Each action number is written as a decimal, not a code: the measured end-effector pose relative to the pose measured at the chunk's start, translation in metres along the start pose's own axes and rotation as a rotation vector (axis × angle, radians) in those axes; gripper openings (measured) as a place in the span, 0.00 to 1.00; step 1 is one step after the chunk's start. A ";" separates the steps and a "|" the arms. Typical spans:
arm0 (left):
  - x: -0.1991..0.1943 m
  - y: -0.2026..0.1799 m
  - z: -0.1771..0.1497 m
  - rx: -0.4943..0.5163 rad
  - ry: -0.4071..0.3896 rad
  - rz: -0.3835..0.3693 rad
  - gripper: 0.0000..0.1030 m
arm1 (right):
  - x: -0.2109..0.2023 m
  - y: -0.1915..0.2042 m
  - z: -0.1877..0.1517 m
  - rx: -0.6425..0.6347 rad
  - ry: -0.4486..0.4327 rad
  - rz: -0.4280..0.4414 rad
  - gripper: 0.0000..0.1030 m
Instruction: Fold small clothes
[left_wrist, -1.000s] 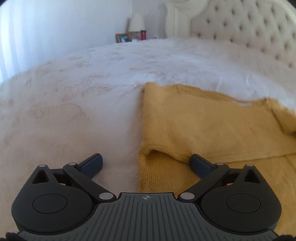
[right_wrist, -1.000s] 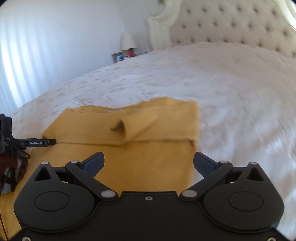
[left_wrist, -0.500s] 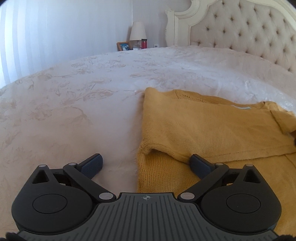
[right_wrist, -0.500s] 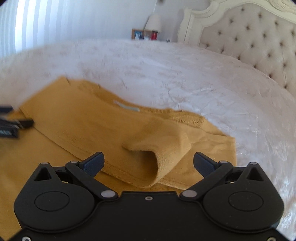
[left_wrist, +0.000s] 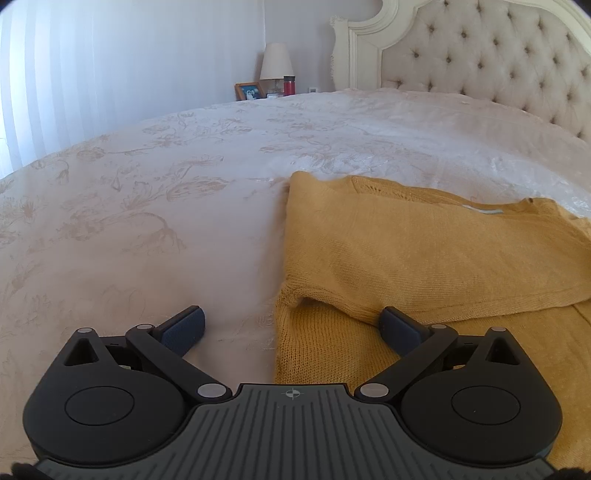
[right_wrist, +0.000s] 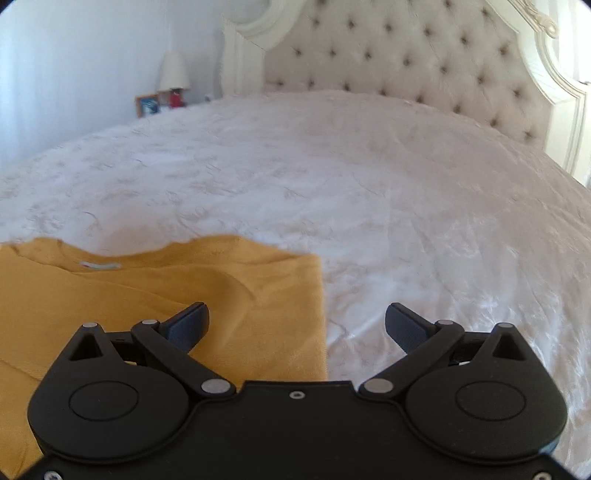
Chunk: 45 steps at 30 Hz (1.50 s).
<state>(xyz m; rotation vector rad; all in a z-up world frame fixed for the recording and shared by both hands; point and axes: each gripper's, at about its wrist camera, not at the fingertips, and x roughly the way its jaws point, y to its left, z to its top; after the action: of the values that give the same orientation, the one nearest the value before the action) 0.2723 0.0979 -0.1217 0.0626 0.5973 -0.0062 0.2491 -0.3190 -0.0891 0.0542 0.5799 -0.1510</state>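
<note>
Both grippers' jaws gape apart, empty, over the mustard sweater (left_wrist: 424, 258), its lower part cut off.

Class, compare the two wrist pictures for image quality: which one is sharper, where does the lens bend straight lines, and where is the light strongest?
Left wrist view: sharp; knit of the yellow sweater and bedspread pattern are clear; the bed's far edge bows. Right wrist view: softer, the sweater's edge and the headboard blurred, the bedspread washed out by bright light at right. Both views darken at the corners.
</note>
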 end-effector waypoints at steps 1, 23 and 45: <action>0.000 0.000 0.000 0.001 0.000 0.001 1.00 | -0.001 0.001 0.000 -0.001 -0.005 0.025 0.99; 0.001 -0.001 0.000 0.012 0.001 0.012 1.00 | 0.031 -0.003 -0.007 -0.030 0.095 0.108 0.12; -0.004 -0.012 0.052 0.116 -0.062 -0.021 0.99 | -0.016 0.026 -0.011 -0.060 -0.024 0.203 0.76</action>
<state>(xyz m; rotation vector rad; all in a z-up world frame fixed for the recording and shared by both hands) 0.2982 0.0827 -0.0769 0.1678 0.5350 -0.0628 0.2340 -0.2898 -0.0896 0.0528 0.5508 0.0630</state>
